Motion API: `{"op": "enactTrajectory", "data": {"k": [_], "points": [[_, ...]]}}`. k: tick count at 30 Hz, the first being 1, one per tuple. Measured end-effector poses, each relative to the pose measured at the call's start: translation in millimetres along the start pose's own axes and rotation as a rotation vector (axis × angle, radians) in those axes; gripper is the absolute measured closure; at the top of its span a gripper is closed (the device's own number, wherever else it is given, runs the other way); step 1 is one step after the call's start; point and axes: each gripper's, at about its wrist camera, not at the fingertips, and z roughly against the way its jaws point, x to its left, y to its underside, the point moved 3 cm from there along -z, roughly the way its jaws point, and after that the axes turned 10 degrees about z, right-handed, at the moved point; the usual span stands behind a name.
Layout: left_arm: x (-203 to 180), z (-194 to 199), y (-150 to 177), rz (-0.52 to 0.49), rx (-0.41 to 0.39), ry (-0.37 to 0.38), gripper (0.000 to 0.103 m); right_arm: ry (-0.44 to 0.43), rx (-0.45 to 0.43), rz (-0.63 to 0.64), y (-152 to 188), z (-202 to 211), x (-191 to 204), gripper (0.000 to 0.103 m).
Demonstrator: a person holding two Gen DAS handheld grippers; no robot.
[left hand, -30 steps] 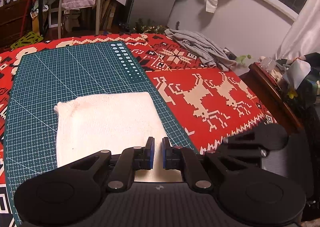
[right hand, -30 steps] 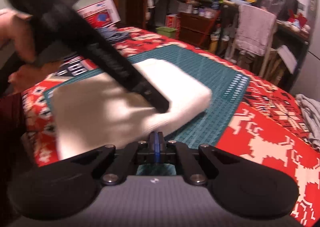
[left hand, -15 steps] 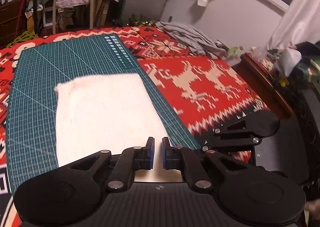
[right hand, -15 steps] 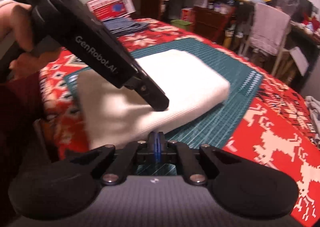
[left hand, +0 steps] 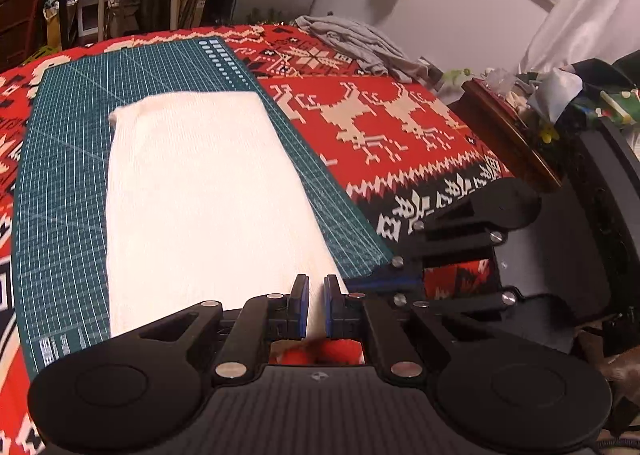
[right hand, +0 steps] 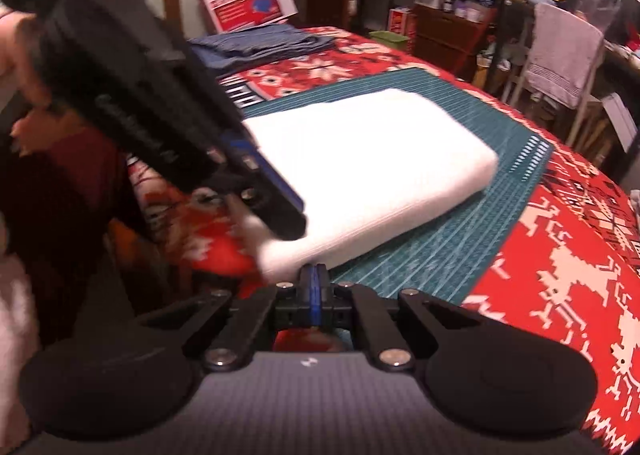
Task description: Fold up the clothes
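Left tongs [left hand: 316, 305] slightly apart at 6 o'clock over the folded white garment [left hand: 204, 191] on the green mat [left hand: 60, 159]. Right tongs [right hand: 315, 287] pressed together, empty. Fold seemingly finished; next, probably the grey garment [left hand: 352, 43] at 1 o'clock.

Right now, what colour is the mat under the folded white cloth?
Dark green with a pale grid, seen best in the left wrist view: mat, folded white cloth.

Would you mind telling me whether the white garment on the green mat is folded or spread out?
Folded: the white garment lies as a thick, neat rectangle with stacked layers along its edge on the green mat.
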Motion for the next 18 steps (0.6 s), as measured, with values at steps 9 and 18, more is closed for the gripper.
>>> {"op": "enactTrajectory", "data": {"k": [9, 18], "points": [[3.8, 5.0, 11.4, 0.033, 0.014, 0.01, 0.097, 0.029, 0.01, -0.031, -4.0, 1.6, -0.5, 0.1], [13.5, 20.4, 12.5, 0.077, -0.016, 0.032, 0.097, 0.078, -0.016, -0.184, 0.6, 19.0, -15.3, 0.1]]}}
